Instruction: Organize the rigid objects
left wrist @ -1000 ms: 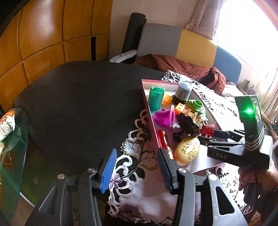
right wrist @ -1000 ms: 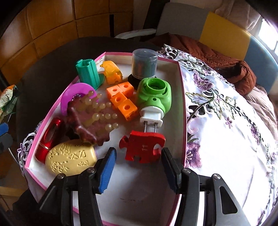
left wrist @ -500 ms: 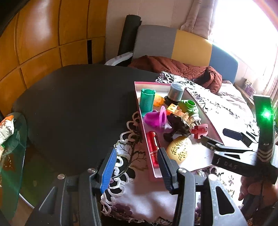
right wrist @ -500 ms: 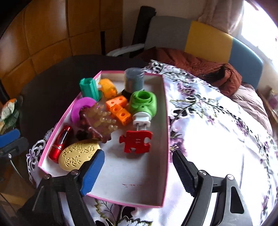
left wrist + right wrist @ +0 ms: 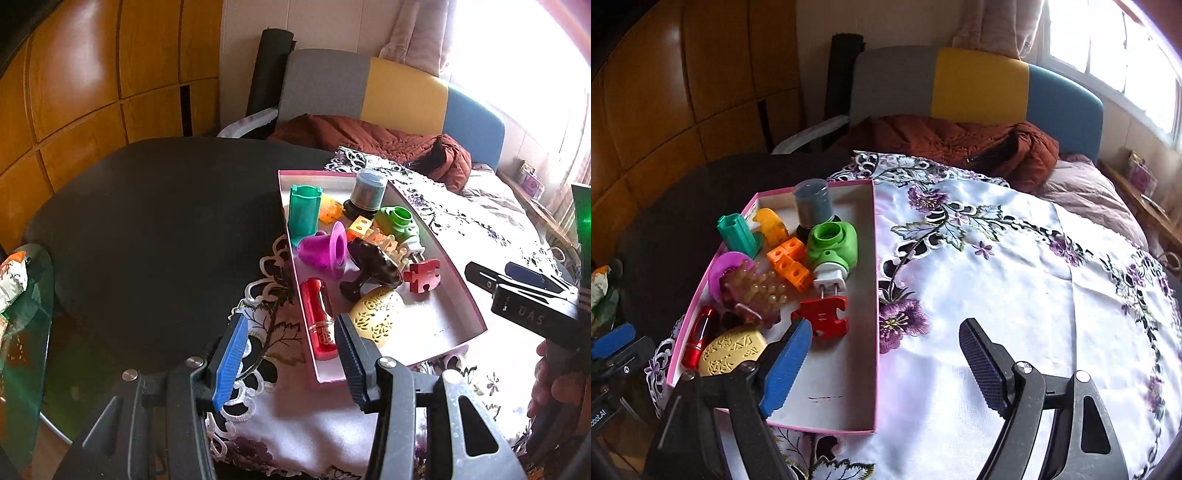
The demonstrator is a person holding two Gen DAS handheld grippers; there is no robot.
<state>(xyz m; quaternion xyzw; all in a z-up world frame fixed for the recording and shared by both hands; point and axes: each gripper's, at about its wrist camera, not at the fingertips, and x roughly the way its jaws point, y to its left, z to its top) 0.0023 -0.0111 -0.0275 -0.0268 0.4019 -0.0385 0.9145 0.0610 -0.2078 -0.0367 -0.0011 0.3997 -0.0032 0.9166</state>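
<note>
A pink-rimmed box (image 5: 875, 295) (image 5: 467, 291) on the embroidered cloth holds several rigid objects: a red puzzle piece (image 5: 822, 318) (image 5: 423, 275), green plug-in device (image 5: 833, 245), orange cubes (image 5: 788, 260), yellow oval case (image 5: 733, 350) (image 5: 373, 314), red cylinder (image 5: 319, 317), purple cup (image 5: 325, 249), teal holder (image 5: 303, 214), grey jar (image 5: 812, 203) and a brown brush (image 5: 753, 295). My right gripper (image 5: 882, 365) is open and empty above the box's near right edge. My left gripper (image 5: 291, 363) is open and empty, near the box's front left corner.
The white floral cloth (image 5: 1015, 280) covers the round table to the right of the box. A dark tabletop (image 5: 147, 221) lies left. A sofa with a brown jacket (image 5: 960, 144) stands behind. A glass side table (image 5: 22, 332) is at far left.
My right gripper has pulled back and up from the red puzzle piece and opened wider, shifting right. The left gripper has drawn back a little; the box looks farther away.
</note>
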